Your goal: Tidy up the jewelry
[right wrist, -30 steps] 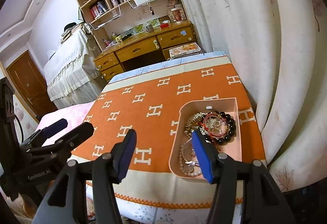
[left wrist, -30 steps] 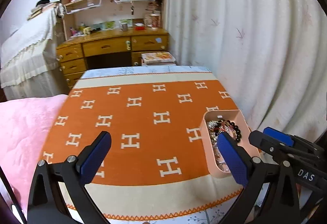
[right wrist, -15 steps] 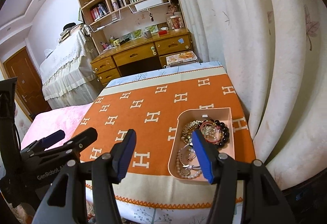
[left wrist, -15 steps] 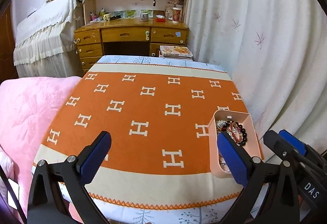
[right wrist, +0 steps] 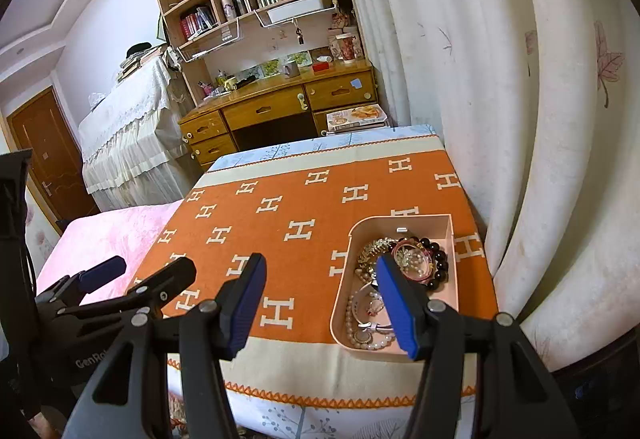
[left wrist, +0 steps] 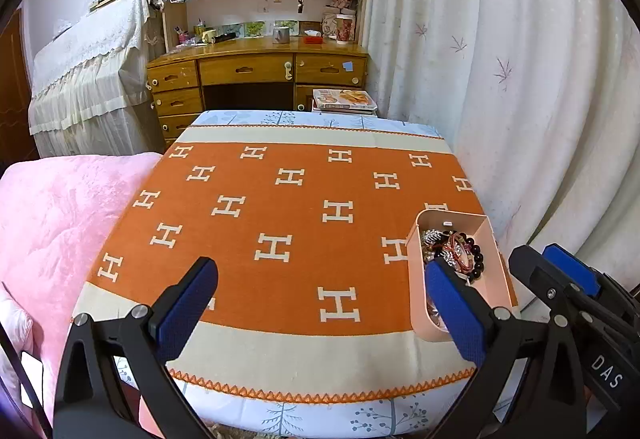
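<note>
Two black hand-held grippers with blue pads were in shot. Left wrist view: left gripper spread wide, nothing between its fingers, hovering over the near edge of the orange blanket with white H marks. Its right pad overlapped the pale pink plastic tray in view; contact unclear. Tray sat at the blanket's right side near the white curtain, holding a tangle of bracelets and beads. Right gripper showed at lower right edge.

Right wrist view: right gripper also spread wide, empty, above the blanket's front edge. Its right pad overlapped the tray; jewelry untouched inside. Left gripper sat at lower left, fingers apart.
</note>
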`<state>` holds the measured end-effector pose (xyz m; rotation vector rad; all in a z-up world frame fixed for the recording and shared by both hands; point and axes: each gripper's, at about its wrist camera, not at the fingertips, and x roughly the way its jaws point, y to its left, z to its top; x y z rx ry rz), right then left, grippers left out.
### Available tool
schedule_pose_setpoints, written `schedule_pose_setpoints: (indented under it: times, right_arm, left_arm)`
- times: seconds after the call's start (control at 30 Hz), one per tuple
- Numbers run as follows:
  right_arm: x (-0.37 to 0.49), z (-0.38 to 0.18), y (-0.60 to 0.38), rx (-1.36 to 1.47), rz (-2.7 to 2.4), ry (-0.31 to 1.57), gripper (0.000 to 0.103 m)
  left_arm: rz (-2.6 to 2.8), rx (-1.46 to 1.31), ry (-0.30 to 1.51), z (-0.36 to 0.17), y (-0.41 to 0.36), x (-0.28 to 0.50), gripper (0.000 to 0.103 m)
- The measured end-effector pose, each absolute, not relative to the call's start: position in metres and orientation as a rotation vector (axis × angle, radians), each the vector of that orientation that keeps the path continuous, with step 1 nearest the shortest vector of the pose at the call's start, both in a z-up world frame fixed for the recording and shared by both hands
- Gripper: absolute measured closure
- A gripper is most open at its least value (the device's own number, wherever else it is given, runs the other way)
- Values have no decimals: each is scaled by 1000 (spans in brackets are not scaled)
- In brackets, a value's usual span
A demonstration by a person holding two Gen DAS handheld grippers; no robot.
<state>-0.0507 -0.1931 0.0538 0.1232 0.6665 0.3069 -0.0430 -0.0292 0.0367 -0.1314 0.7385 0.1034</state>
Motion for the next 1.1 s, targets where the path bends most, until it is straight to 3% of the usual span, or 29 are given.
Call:
schedule_pose_setpoints:
  times: [1.1]
  right_arm:
    - [-56,52,-189,120,320,667,45]
  left_arm:
    - [130,-110,760,35,-30,-48,1]
